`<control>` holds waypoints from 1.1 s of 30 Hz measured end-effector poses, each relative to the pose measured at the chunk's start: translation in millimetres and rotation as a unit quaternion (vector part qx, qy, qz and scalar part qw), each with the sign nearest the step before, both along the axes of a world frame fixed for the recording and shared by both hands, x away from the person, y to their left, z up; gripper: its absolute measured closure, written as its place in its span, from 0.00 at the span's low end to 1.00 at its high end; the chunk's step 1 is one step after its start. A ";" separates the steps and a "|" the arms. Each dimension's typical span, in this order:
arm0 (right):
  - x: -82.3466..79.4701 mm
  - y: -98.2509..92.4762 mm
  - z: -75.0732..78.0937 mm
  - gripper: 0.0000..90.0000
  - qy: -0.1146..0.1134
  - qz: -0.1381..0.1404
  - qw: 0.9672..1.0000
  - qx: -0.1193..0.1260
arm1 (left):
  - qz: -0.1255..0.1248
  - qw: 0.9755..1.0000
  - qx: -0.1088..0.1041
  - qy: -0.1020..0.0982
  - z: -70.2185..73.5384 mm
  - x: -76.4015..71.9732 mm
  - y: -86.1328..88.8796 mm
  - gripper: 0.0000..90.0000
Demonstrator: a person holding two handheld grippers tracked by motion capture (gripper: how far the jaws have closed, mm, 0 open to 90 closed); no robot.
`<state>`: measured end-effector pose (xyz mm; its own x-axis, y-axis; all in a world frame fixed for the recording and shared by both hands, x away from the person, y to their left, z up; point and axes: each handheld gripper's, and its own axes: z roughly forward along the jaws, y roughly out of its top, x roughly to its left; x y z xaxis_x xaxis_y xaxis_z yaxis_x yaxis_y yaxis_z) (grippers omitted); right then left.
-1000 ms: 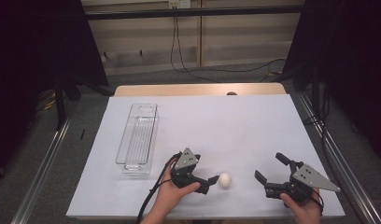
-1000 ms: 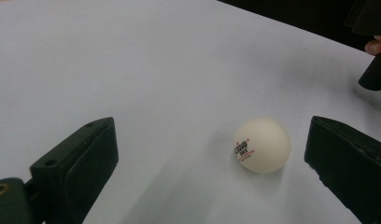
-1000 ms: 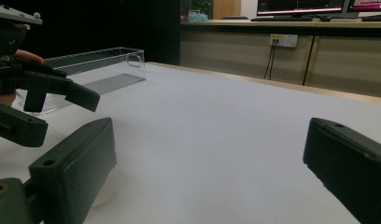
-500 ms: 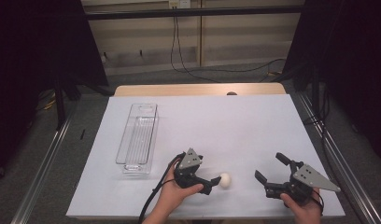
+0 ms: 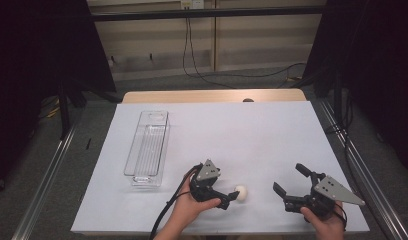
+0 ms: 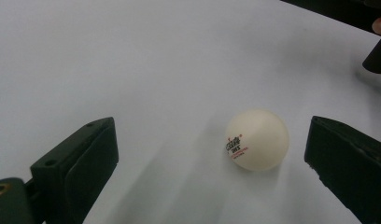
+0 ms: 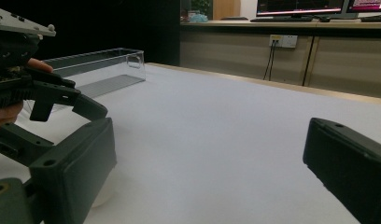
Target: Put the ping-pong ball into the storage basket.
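In the high view the left gripper (image 5: 231, 197) reaches the white ball (image 5: 240, 193) on the table (image 5: 252, 130), near its front edge, while the right gripper (image 5: 291, 186) waits open, apart. In the left gripper view the ball (image 6: 257, 139) lies between the wide-open jaws, closer to the right one, so I think the grasp is beginning and the next move is to center and close. In the right gripper view the jaws stand open, with the clear tray (image 7: 97, 70) far behind.

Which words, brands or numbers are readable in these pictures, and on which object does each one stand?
Ball: a small red and dark print, with a logo and a short line under it, too blurred to read.
Monitors in the right gripper view: bright screens, text too small to read.
Clear plastic tray, left gripper and right gripper: no writing that I can see.
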<state>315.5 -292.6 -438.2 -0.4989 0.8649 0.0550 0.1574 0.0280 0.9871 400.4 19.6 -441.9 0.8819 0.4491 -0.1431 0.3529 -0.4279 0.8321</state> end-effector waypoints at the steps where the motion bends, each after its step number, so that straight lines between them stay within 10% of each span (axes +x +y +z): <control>1: 0.1 -0.1 0.0 0.02 -0.001 0.000 1.000 0.000 | 0.000 1.000 -0.003 0.004 -1.0 -0.1 -1.2 0.03; 33: 0.2 -1.2 0.0 0.03 0.001 0.000 1.000 -0.002 | -0.026 0.999 0.042 0.008 -4.2 -1.5 -20.2 0.06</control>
<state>315.7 -293.8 -438.2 -0.4994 0.8648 0.0529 0.1591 0.0315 0.9868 398.9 -0.7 -446.2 0.9027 0.4131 -0.1203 0.3402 -0.5141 0.7874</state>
